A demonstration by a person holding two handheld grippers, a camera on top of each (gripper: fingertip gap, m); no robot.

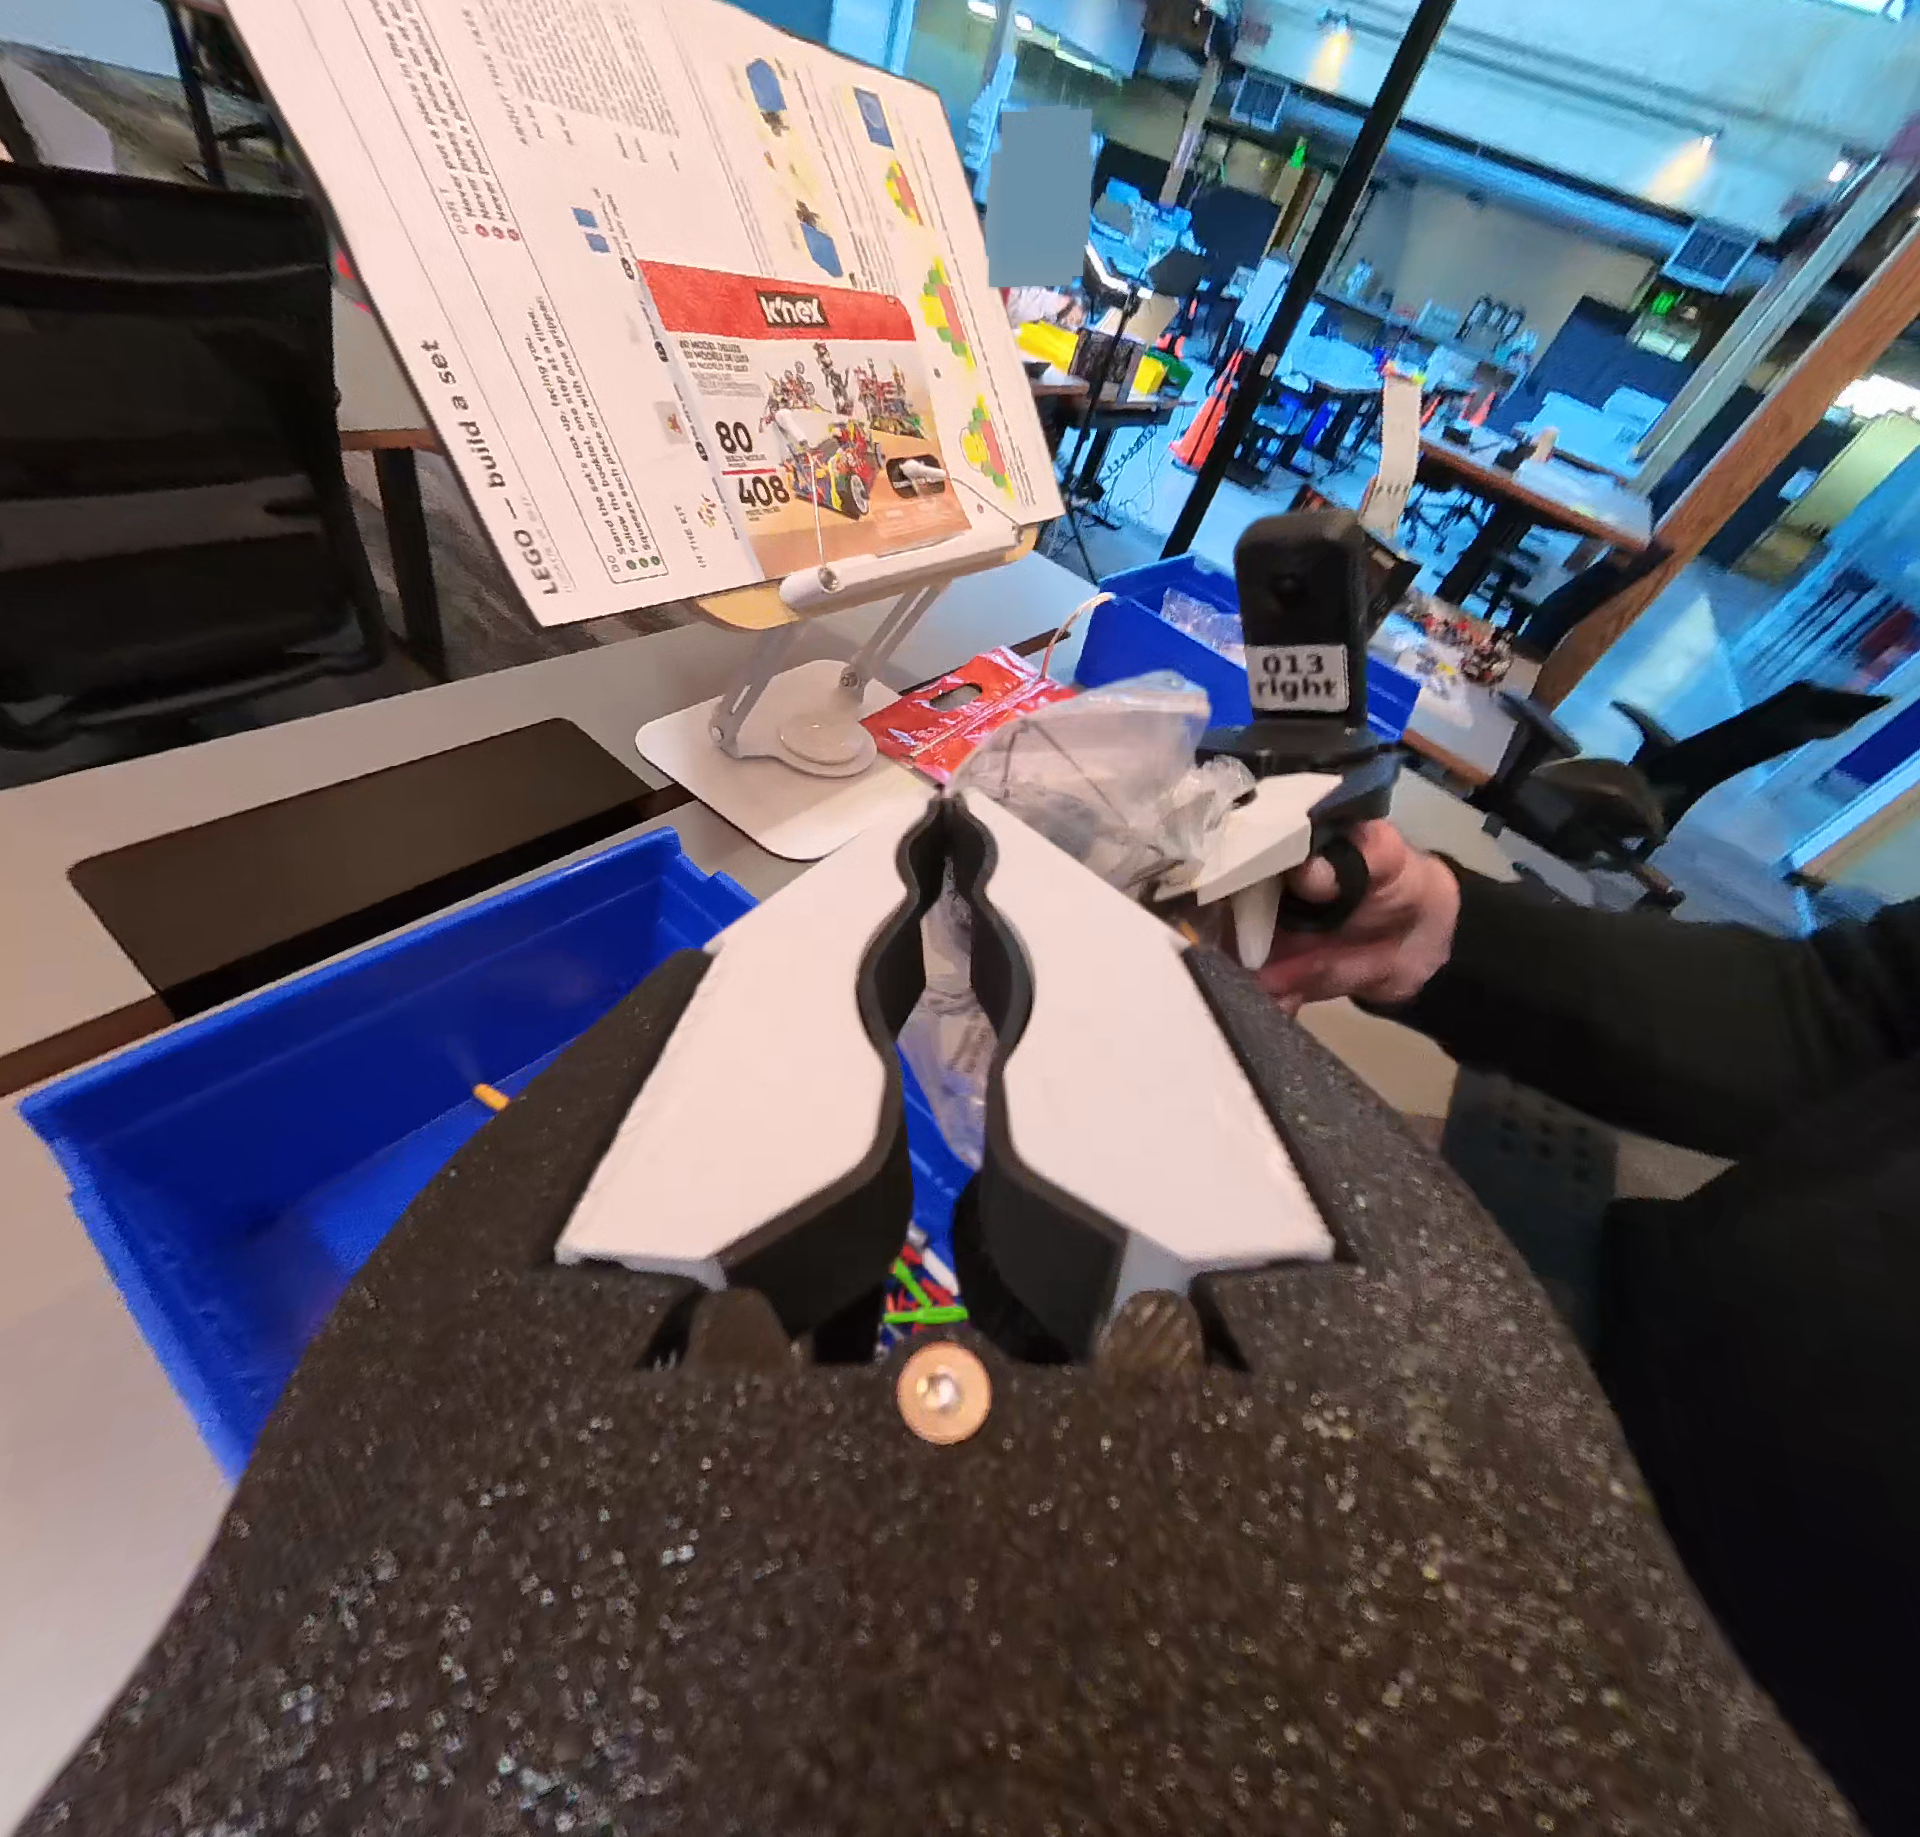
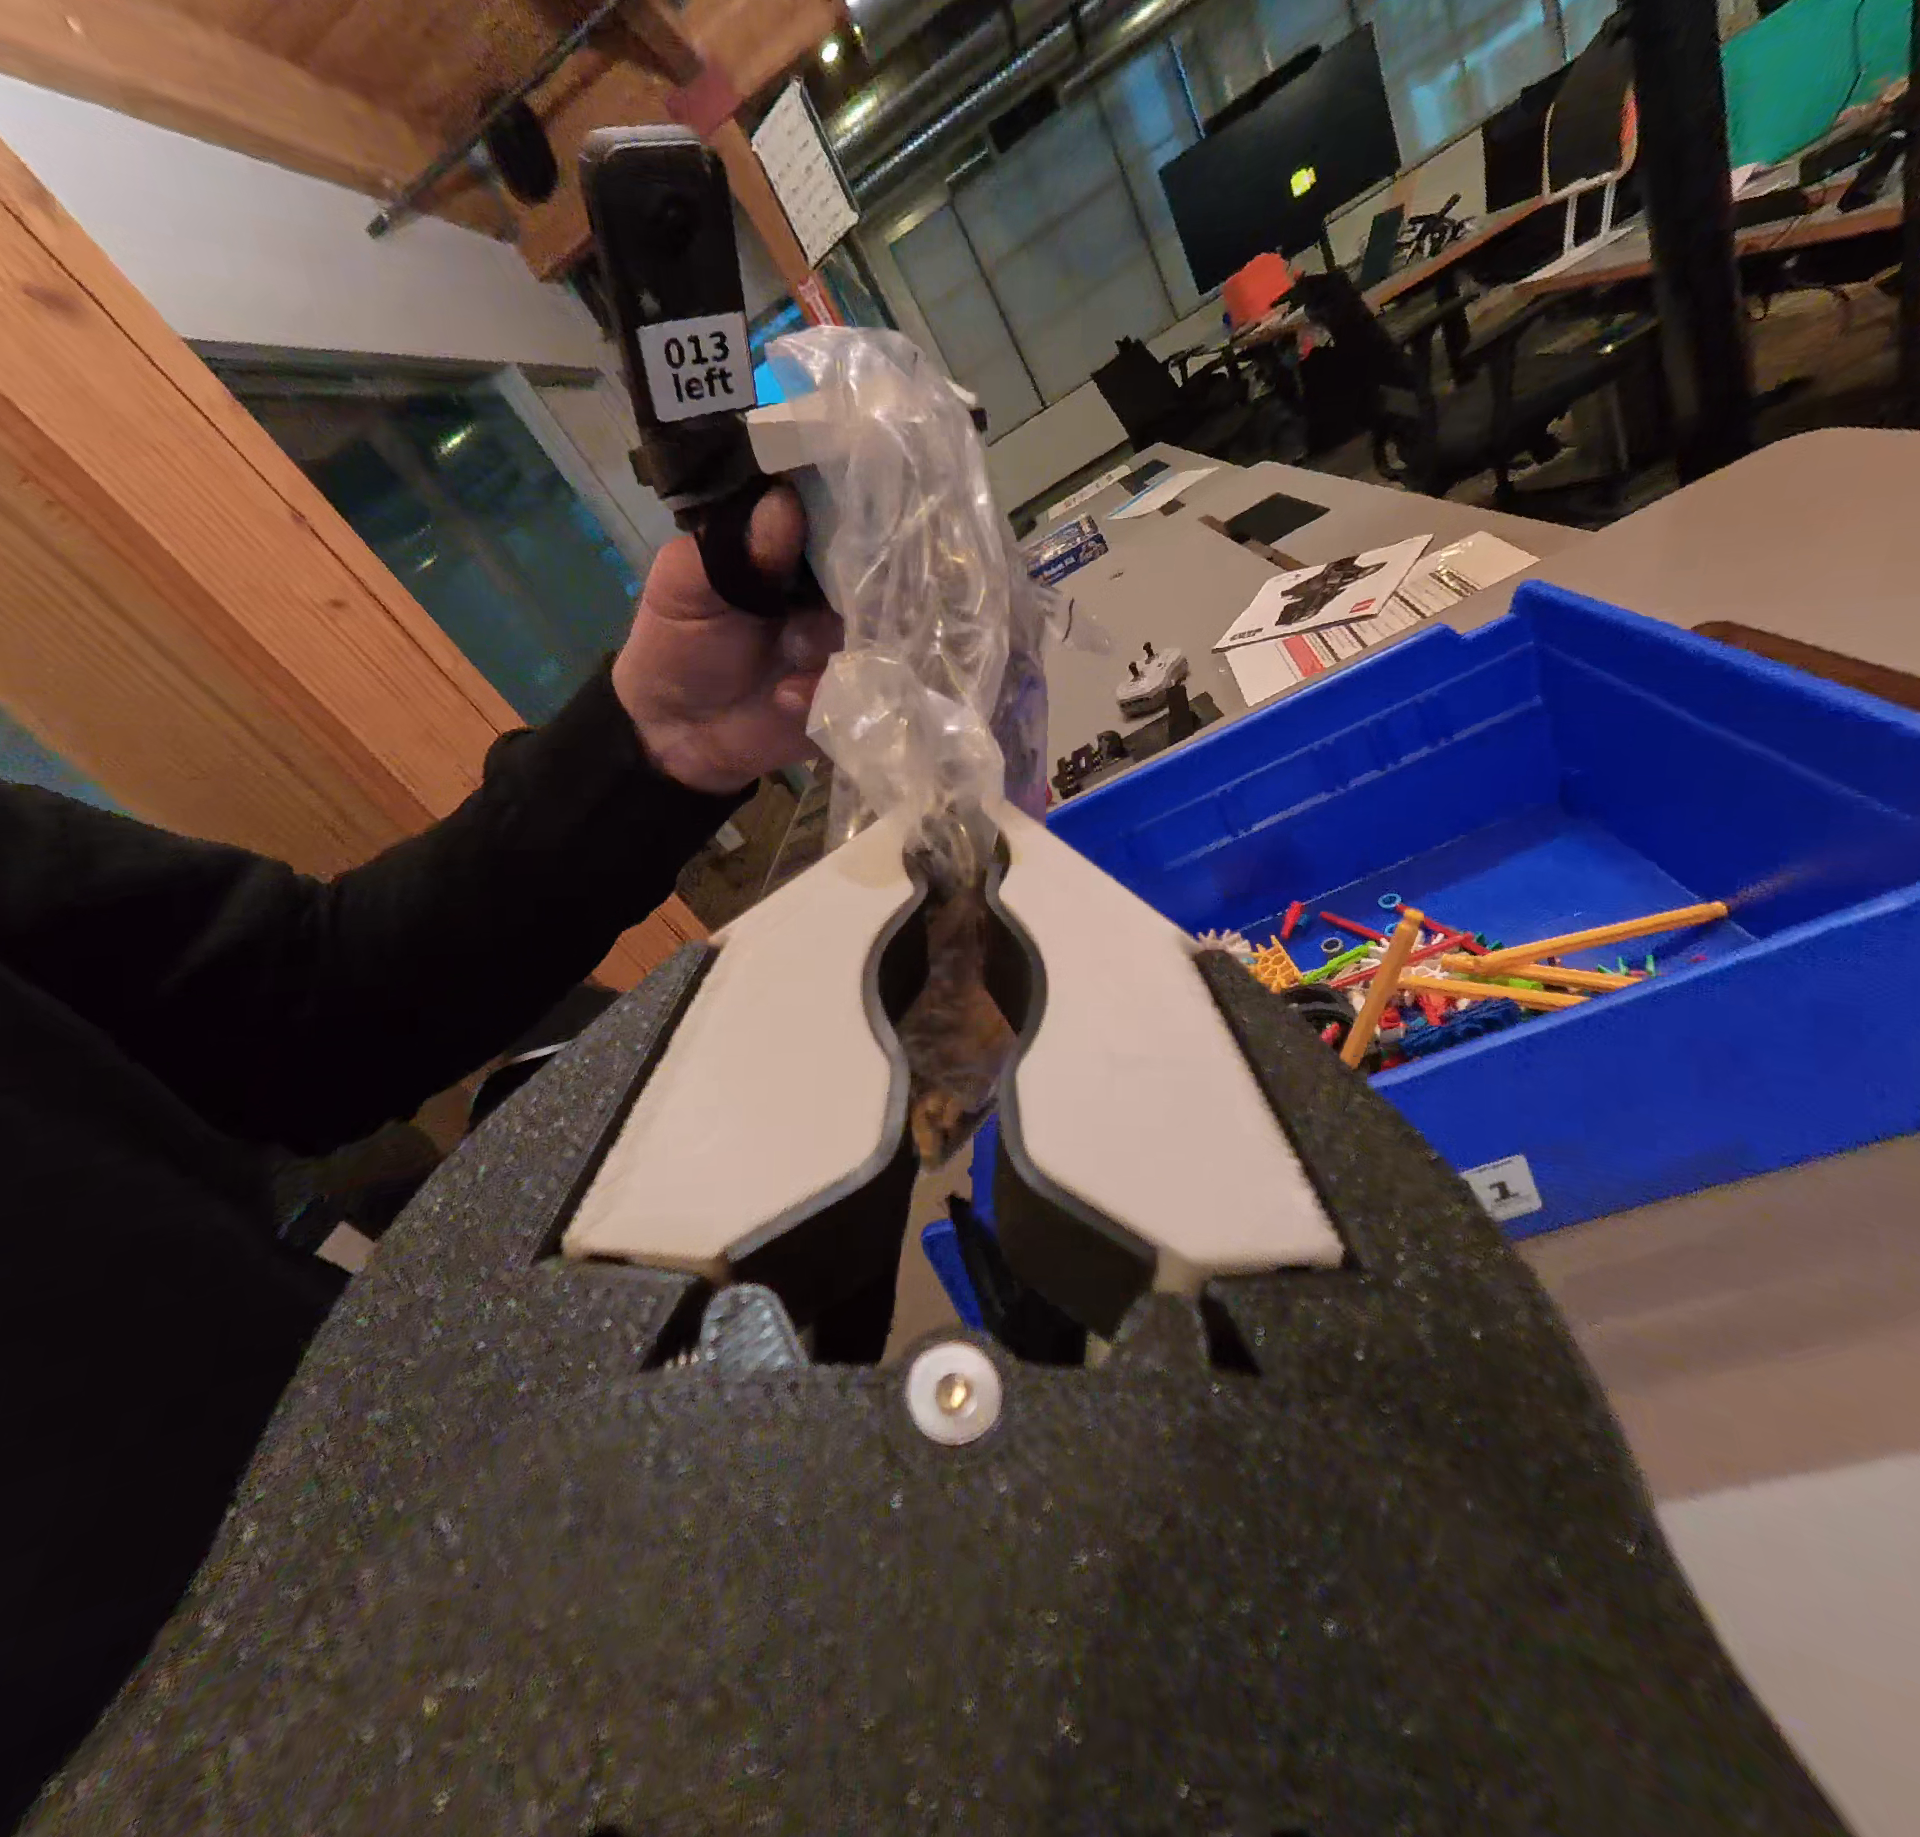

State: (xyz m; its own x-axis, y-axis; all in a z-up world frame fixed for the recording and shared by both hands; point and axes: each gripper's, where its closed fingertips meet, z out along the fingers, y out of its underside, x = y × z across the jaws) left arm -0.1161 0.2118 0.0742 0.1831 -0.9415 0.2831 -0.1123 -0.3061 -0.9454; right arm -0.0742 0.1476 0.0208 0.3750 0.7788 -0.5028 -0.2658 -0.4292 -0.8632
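Note:
My left gripper (image 1: 943, 808) is shut on one end of a crumpled clear plastic bag (image 1: 1101, 759); some of the film shows between its fingers behind the tips. My right gripper (image 2: 954, 842) is shut on the other end of the same bag (image 2: 914, 582), which stretches up to the left gripper (image 2: 821, 426). The right gripper also shows in the left wrist view (image 1: 1216, 878), held by a hand. Both grippers hold the bag above a blue bin (image 1: 312, 1060). The bin (image 2: 1662, 1112) holds several colourful rods and connectors (image 2: 1455, 966).
A white stand (image 1: 790, 748) carries a printed sheet and a box picture (image 1: 644, 260). A red packet (image 1: 956, 707) and a second blue bin (image 1: 1153, 634) lie behind. A black pole (image 1: 1330, 229) rises at the back. A booklet (image 2: 1330, 592) lies on the far table.

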